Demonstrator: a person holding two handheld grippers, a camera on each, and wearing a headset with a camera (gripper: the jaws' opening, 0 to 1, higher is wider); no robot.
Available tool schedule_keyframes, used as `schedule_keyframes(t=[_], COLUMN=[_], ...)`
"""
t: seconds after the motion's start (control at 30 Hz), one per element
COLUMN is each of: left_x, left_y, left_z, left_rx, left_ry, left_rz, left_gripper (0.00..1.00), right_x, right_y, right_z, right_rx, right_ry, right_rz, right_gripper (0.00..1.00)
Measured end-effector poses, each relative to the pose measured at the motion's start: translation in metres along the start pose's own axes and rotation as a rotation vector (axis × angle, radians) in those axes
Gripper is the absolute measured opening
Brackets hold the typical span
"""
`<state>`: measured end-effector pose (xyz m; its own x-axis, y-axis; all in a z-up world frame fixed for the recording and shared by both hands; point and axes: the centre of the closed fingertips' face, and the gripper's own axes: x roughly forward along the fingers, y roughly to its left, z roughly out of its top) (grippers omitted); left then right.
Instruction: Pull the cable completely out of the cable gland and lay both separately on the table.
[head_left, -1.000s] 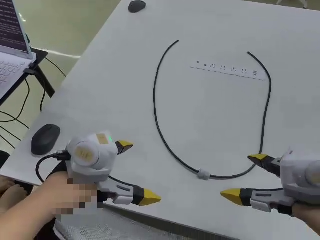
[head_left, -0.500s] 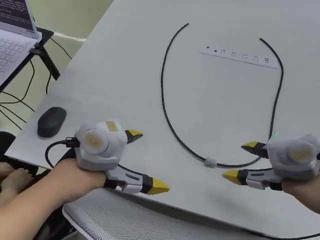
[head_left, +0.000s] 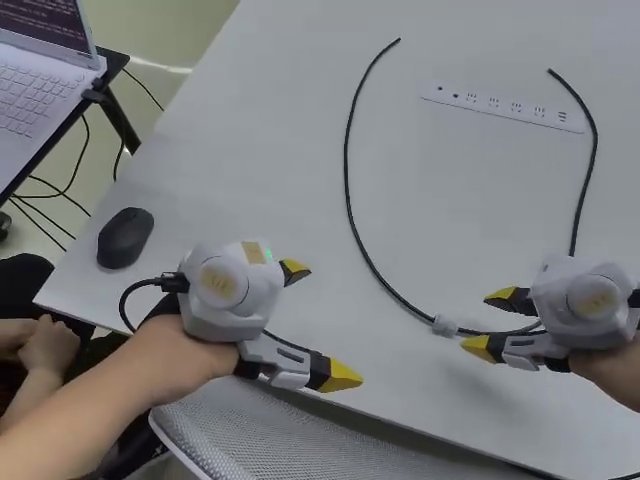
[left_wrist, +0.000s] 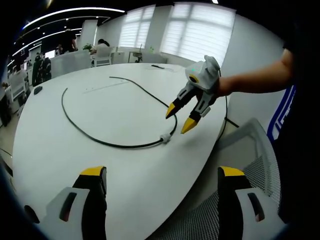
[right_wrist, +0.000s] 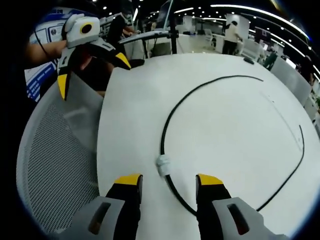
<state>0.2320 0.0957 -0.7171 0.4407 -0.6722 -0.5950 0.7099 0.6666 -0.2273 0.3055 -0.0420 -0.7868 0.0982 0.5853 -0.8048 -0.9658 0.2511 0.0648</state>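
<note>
Head view: the cable (head_left: 352, 215) lies in a wide U on the white table (head_left: 270, 150), both ends at the far side and the bend at the near edge. The small pale cable gland (head_left: 444, 325) is threaded on it at the bottom of that bend. The right gripper (head_left: 488, 322) points left at the gland, its yellow-tipped fingers (head_left: 478, 348) apart and holding nothing, with the gland just beyond their tips. In the right gripper view the gland sits slightly ahead of the gap, a little toward the left finger. The cable runs through it roughly along the direction the fingers point, so closing them would pinch across the cable or the gland's body. The left gripper (head_left: 322, 323) is well apart to the left, out past the near table edge over a mesh chair (head_left: 250, 445), its fingers also spread and empty. From there the gland lies to its right and a little farther onto the table. By my reading the right gripper is plainly the nearer one to take the gland, leaving the left to come in for the cable's left run.
</note>
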Motion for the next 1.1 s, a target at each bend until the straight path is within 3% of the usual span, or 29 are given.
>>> schedule_keyframes(t=[0.2, 0.43, 0.53, 0.73, 1.1], left_x=[0.000, 0.000, -0.001, -0.001, -0.003], left_y=[0.003, 0.008, 0.009, 0.013, 0.015], left_z=[0.000, -0.009, -0.010, -0.011, -0.009], left_rx=[0.005, 0.001, -0.004, -0.015, -0.025], left_ry=[-0.006, 0.018, 0.018, 0.011, 0.004], left_rz=[0.000, -0.009, -0.011, -0.006, -0.004], left_gripper=[0.92, 0.92, 0.91, 0.91, 0.89], right_x=[0.012, 0.025, 0.027, 0.032, 0.035], right_y=[0.001, -0.001, 0.000, -0.002, 0.006], right_z=[-0.003, -0.007, -0.007, -0.006, -0.006], right_rx=[-0.013, -0.030, -0.058, -0.065, -0.082], right_ry=[0.028, 0.059, 0.078, 0.084, 0.108], right_rz=[0.023, 0.059, 0.073, 0.086, 0.129], right_gripper=[0.35, 0.30, 0.23, 0.20, 0.10])
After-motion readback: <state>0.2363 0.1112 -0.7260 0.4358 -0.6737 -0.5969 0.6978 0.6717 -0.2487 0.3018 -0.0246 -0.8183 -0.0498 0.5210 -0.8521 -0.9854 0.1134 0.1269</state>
